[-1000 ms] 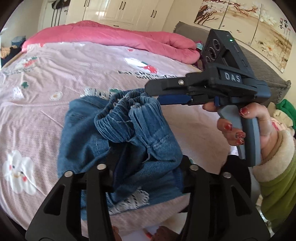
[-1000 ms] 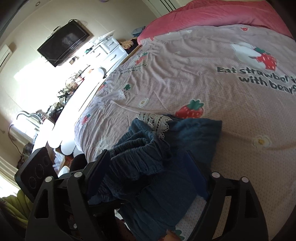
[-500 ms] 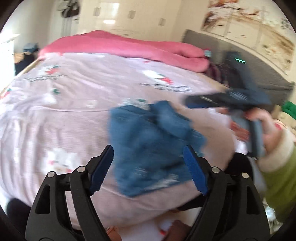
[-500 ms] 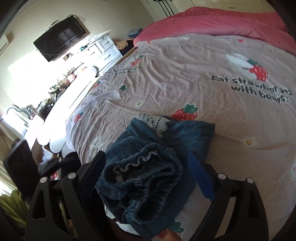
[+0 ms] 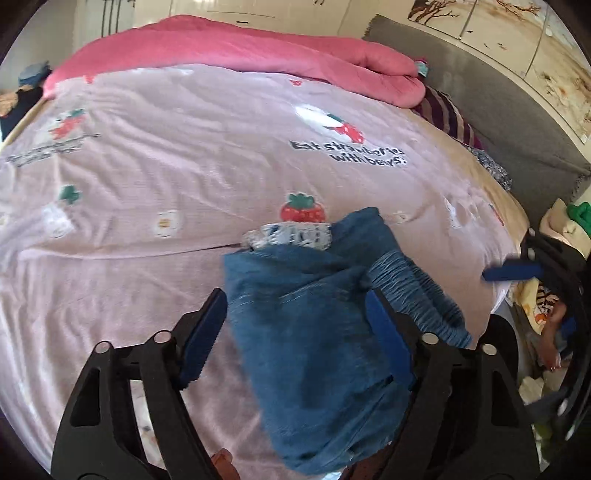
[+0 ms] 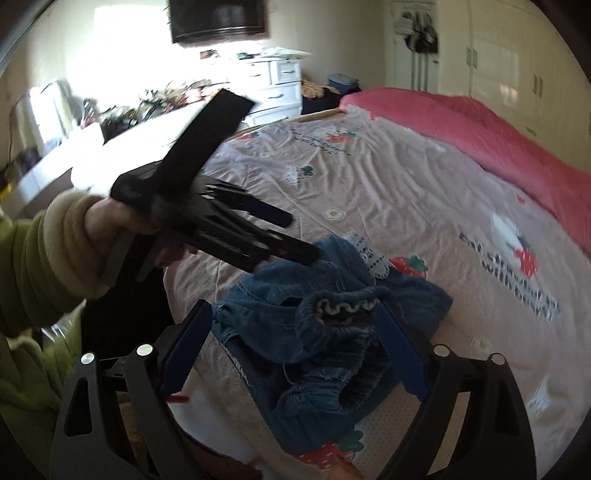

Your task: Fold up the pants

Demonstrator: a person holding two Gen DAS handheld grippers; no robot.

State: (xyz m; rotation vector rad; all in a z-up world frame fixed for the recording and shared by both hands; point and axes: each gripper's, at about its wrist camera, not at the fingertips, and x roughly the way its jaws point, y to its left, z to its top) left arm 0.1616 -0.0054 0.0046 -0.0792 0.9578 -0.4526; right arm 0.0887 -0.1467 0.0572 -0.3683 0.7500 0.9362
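Note:
Blue denim pants [image 5: 317, 325] lie bunched at the near edge of the bed, with a lace hem [image 5: 291, 236] at the far side and the elastic waistband [image 5: 413, 291] to the right. In the right wrist view the pants [image 6: 332, 339] show the waistband opening up. My left gripper [image 5: 295, 332] is open above the pants, holding nothing; it also shows in the right wrist view [image 6: 291, 236], just left of the pants. My right gripper [image 6: 291, 354] is open and empty above the waistband; one blue pad [image 5: 511, 274] shows at the right.
The bed has a pink strawberry-print sheet [image 5: 184, 155] and a rolled pink quilt [image 5: 258, 51] at the far side. A grey headboard [image 5: 498, 107] is at the right. A white dresser [image 6: 277, 88] and a wall TV [image 6: 218, 14] stand beyond the bed.
Both grippers have let go of the pants and opened. The pants dropped onto the bed edge. Both grippers pulled back; the right one moved off to the right.

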